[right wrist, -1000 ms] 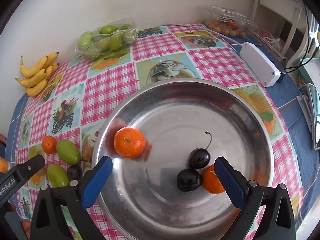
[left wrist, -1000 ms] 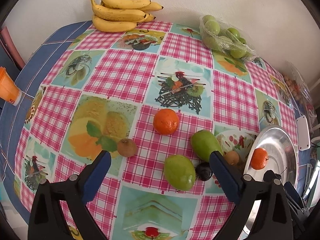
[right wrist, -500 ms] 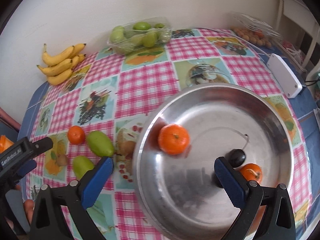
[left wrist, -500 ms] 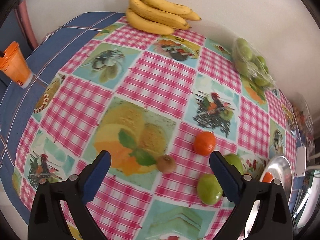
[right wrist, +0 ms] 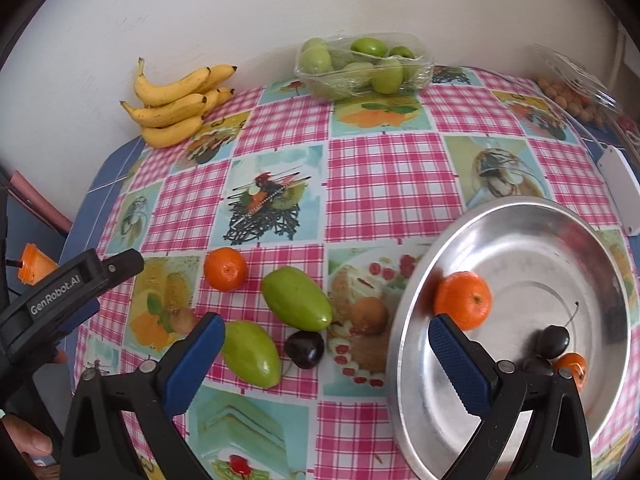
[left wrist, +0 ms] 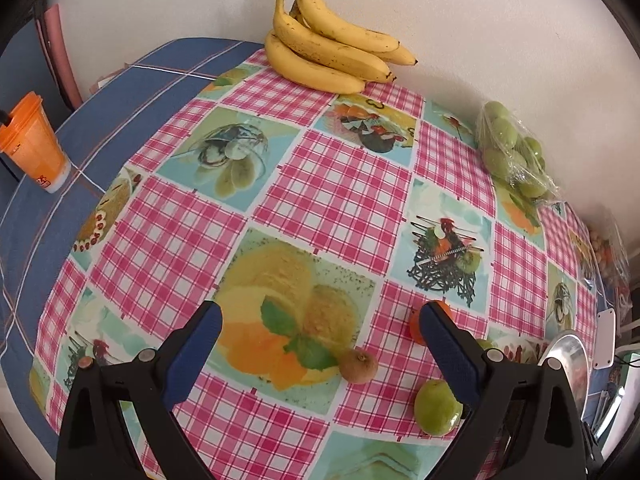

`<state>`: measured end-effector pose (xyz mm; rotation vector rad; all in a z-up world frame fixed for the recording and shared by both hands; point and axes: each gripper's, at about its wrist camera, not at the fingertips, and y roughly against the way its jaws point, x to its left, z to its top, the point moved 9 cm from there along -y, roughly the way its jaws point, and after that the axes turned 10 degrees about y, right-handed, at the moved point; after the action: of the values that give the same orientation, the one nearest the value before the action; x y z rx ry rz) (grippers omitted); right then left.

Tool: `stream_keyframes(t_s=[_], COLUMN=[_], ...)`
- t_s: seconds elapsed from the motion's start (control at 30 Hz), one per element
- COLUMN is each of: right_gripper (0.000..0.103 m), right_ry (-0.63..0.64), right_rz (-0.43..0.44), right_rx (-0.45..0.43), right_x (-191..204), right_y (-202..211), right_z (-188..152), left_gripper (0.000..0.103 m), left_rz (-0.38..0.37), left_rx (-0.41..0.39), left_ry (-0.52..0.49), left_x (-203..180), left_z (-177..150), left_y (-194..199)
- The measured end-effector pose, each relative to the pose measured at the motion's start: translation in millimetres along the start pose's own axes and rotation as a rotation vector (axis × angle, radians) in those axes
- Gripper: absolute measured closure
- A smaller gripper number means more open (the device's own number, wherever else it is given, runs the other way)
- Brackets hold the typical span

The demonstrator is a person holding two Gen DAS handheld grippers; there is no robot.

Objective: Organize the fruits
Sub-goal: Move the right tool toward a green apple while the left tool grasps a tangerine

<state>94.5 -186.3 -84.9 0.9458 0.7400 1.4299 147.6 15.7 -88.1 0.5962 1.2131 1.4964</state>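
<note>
My left gripper (left wrist: 320,344) is open and empty above the checked cloth; a kiwi (left wrist: 358,366) lies between its fingers, a green mango (left wrist: 437,407) and an orange (left wrist: 416,330) by its right finger. My right gripper (right wrist: 326,356) is open and empty over two green mangoes (right wrist: 297,298) (right wrist: 250,354), a dark plum (right wrist: 305,349) and an orange (right wrist: 225,269). The steel bowl (right wrist: 560,240) at the right holds an orange (right wrist: 463,298), a dark cherry (right wrist: 553,342) and a small orange fruit (right wrist: 573,364). The left gripper (right wrist: 68,292) shows at the left of the right wrist view.
Bananas (left wrist: 332,54) (right wrist: 176,108) lie at the wall. A clear tray of green fruit (right wrist: 362,64) (left wrist: 514,154) stands at the back. An orange cup (left wrist: 34,148) is at the left edge. A box of small fruit (right wrist: 576,92) and a white device (right wrist: 620,184) lie at the right.
Both grippers swung left. The left view left the bowl and now centres on the kiwi; the right view moved off the bowl onto the mangoes and plum. Both stayed open.
</note>
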Motion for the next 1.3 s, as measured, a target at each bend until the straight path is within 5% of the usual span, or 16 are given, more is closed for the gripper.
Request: stream_keyframes(t_s=[0.23,0.57,1.3], right_gripper=[0.002,0.027,0.054], right_ry=[0.032,0.045,0.048], right_rz=[0.017,0.011,0.0], right_rx=[0.001,0.041,0.097], right_x=[18,24,18], right_y=[-11,-33,-54], right_z=[11,14,9], left_gripper=[0.004,0.004,0.007], left_rz=[-0.019,-0.091,-0.106], left_rx=[0.022,0.078,0.177], left_ry=[-0.047,-0.067,-0.137], left_x=[-10,-29,-61], left_z=[-2,-6,-28], left_y=[-7,-14,-47])
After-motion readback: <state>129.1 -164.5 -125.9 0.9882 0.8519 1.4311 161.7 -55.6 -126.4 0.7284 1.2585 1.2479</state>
